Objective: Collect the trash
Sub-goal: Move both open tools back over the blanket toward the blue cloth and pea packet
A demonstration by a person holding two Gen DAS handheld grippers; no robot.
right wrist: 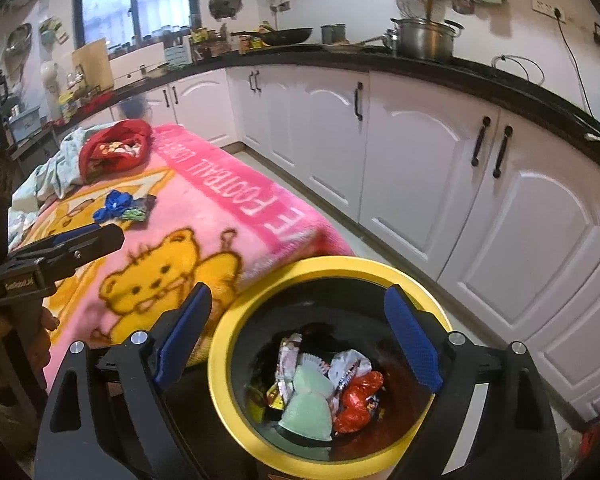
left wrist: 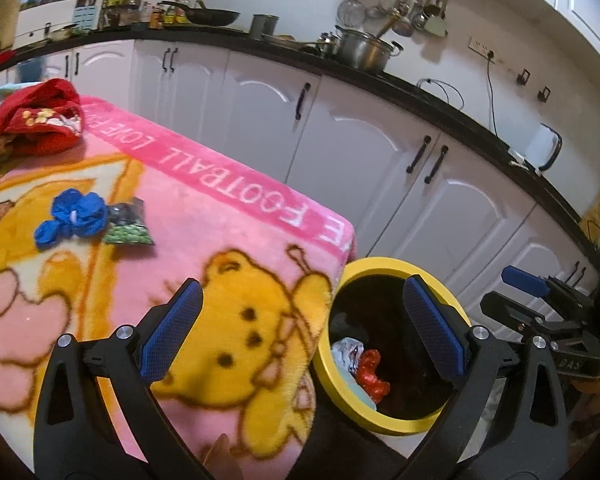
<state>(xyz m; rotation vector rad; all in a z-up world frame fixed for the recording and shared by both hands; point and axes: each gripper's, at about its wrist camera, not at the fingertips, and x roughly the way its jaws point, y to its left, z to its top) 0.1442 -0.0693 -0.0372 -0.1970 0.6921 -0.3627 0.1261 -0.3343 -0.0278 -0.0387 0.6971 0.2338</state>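
Now my right hand-held gripper [right wrist: 296,340] hangs over the bin [right wrist: 236,320], its 2 blue pads spread wide with nothing between them. Below it, inside the yellow-rimmed bin, lie a red wrapper [right wrist: 358,400], 2 pale green pieces [right wrist: 308,412], a white paper cup liner [right wrist: 314,360] and some printed packets [right wrist: 290,364].

My left hand-held gripper [left wrist: 300,332] is also spread apart and holds nothing. It hangs over the edge of the table where the pink blanket [left wrist: 228,208] meets the bin, 1 pad over the yellow bear print, the other over the bin's mouth. From that side the bin shows the red wrapper and a bit of crumpled silver foil [left wrist: 346,352].

Trash still lies on the blanket, well apart from both of my tools: a crumpled blue wrapper [left wrist: 74,218] touching a green and black packet [left wrist: 128,226] just beside it. Farther back on the blanket sits a red cloth [left wrist: 34,120] with a flower print, and behind it a pale cloth [right wrist: 62,164] in a heap.

The bin stands on the floor right against the blanket's corner. White cabinets [right wrist: 420,152] under a black counter run behind it, with a steel pot [right wrist: 424,38] and a wok [right wrist: 286,36] on top.
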